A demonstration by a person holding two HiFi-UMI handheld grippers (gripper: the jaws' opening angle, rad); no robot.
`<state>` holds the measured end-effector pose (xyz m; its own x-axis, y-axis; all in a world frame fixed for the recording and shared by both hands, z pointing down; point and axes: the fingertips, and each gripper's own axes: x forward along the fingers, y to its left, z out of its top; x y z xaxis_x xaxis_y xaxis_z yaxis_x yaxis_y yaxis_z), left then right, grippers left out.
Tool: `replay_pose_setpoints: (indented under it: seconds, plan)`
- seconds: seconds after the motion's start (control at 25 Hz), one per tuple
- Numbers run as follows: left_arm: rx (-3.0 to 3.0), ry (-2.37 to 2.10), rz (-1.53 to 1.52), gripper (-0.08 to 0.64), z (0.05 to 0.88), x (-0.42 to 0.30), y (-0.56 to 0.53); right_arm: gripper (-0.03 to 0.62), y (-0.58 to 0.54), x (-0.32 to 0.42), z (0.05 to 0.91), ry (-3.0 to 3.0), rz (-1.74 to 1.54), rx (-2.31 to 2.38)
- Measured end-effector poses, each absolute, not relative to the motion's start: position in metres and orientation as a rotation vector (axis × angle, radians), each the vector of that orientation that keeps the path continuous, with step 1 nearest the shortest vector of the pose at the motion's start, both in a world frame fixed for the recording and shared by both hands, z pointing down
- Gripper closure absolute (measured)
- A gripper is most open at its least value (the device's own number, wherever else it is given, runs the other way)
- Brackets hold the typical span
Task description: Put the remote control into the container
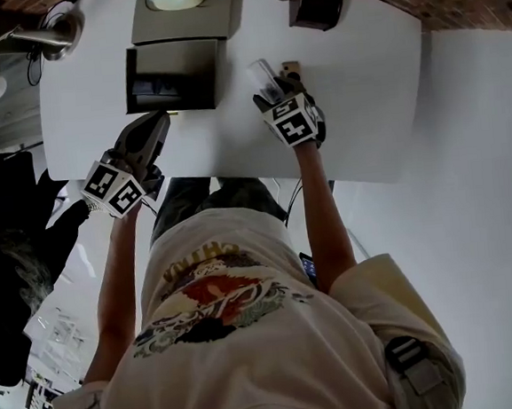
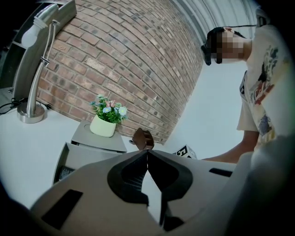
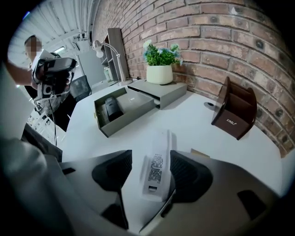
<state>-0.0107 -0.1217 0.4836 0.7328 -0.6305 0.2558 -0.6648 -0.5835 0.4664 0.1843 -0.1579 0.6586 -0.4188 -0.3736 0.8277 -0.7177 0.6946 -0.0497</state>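
**White remote lies between the right tongs on the bench**

A white bench [image 3: 207,138] stands against a red brick wall [image 3: 221,41], with a plain white wall to the right in the head view.

The slim white remote control [image 3: 156,166] lies flat at the lower centre of the right gripper view, label side up. Its long axis runs up the frame and slightly right, and its far end points at bare bench. The right tongs [image 3: 150,156] stand wide around it, the left jaw clear of it and the right jaw just beside it. The left tongs [image 2: 147,154] are closed tip to tip and empty.

Beyond the remote, upper left, is an open grey drawer box [image 3: 133,119] holding a dark oblong thing [image 3: 111,109]. A cream pot of flowers [image 3: 160,73] sits on the box's lid. A brown compartmented holder [image 3: 235,108] stands at the right near the wall. A silver desk lamp [image 2: 37,69] stands at the bench's far left.
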Motion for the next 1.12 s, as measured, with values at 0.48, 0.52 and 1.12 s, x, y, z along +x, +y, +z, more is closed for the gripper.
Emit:
replay_pose_setpoints:
  seconds: [0.48,0.52,1.12]
  plan:
    - [2.344,-1.059,0.060,0.554,0.487,-0.019,-0.119,0.334,-0.159,0.188,0.683,-1.967,0.545,0.734]
    - [2.341,-1.061,0.059,0.555,0.487,-0.019,-0.118,0.334,-0.159,0.188,0.684,-1.962,0.551,0.731]
    - [2.323,-1.076,0.069,0.554,0.490,-0.020,-0.107,0.334,-0.162,0.190,0.690,-1.929,0.541,0.730]
